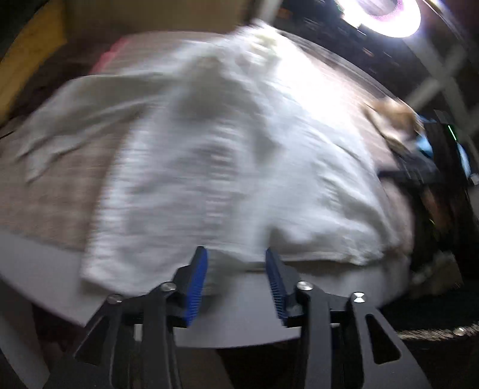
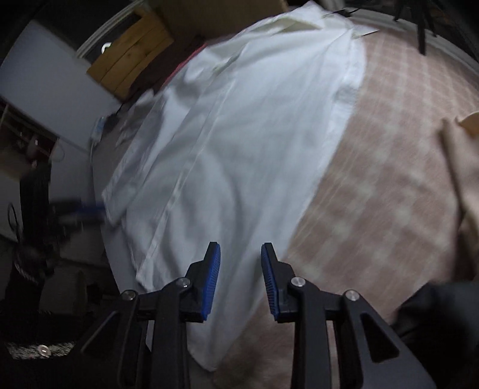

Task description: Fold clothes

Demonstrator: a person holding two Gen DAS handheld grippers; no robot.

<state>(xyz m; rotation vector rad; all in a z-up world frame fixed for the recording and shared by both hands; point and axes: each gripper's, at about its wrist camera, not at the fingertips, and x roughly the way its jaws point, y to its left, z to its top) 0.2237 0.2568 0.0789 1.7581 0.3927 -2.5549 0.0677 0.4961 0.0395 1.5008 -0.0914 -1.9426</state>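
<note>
A white button shirt point(image 1: 215, 167) lies spread on a pink checked cloth point(image 1: 51, 191) over a table. In the blurred left wrist view, my left gripper point(image 1: 236, 260) is open at the shirt's near hem, at the table edge, with nothing between its blue pads. One sleeve point(image 1: 77, 119) stretches to the left. The right wrist view looks along the shirt point(image 2: 239, 134), collar point(image 2: 299, 22) at the far end. My right gripper point(image 2: 241, 254) hovers open over the shirt's lower corner, beside the bare checked cloth point(image 2: 389, 194). The other gripper shows as a blue blur point(image 2: 86, 209) at the left.
A bright ring lamp point(image 1: 389, 15) glares at the upper right of the left view. A wooden crate point(image 2: 128, 57) and a cardboard box point(image 2: 215, 15) stand beyond the table. A beige garment point(image 2: 464, 167) lies at the right edge. The grey table rim point(image 1: 239, 323) shows below the hem.
</note>
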